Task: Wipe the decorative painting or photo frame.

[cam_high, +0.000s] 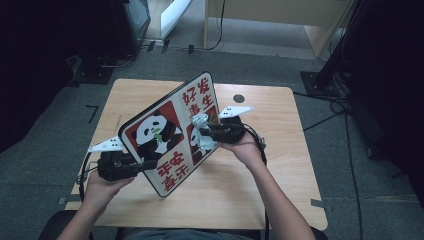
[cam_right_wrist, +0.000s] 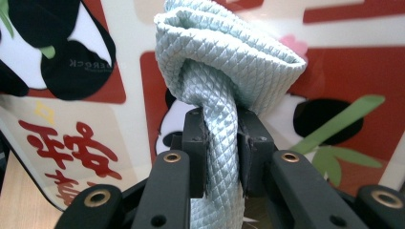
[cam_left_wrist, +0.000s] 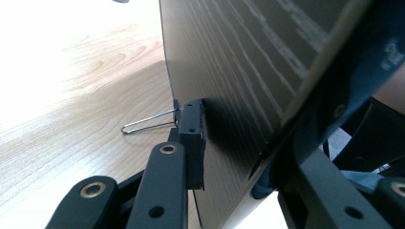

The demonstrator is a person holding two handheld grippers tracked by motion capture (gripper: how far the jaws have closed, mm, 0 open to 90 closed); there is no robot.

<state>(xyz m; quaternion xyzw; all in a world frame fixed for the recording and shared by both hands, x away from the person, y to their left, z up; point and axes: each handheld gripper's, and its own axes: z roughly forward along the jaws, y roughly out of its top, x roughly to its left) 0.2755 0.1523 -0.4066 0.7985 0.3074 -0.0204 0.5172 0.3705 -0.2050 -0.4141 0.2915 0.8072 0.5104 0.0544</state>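
Observation:
A flat board [cam_high: 165, 135] printed with pandas and red characters stands tilted on its lower edge on the wooden table [cam_high: 280, 165]. My left gripper [cam_high: 145, 165] is shut on the board's lower left edge. In the left gripper view its jaws [cam_left_wrist: 239, 143] clamp the board's dark back [cam_left_wrist: 239, 71] from both sides. My right gripper [cam_high: 207, 132] is shut on a bunched pale blue cloth [cam_high: 202, 132], which rests against the printed face. The right gripper view shows the cloth [cam_right_wrist: 224, 62] squeezed between the jaws [cam_right_wrist: 222, 152], with the panda print [cam_right_wrist: 344, 71] right behind it.
A thin wire loop [cam_left_wrist: 148, 123] sticks out at the board's edge just over the tabletop. A small dark round spot [cam_high: 239, 98] marks the table's far side. Cables [cam_high: 340, 107] lie on the floor at right, and a pale wooden desk [cam_high: 280, 15] stands beyond.

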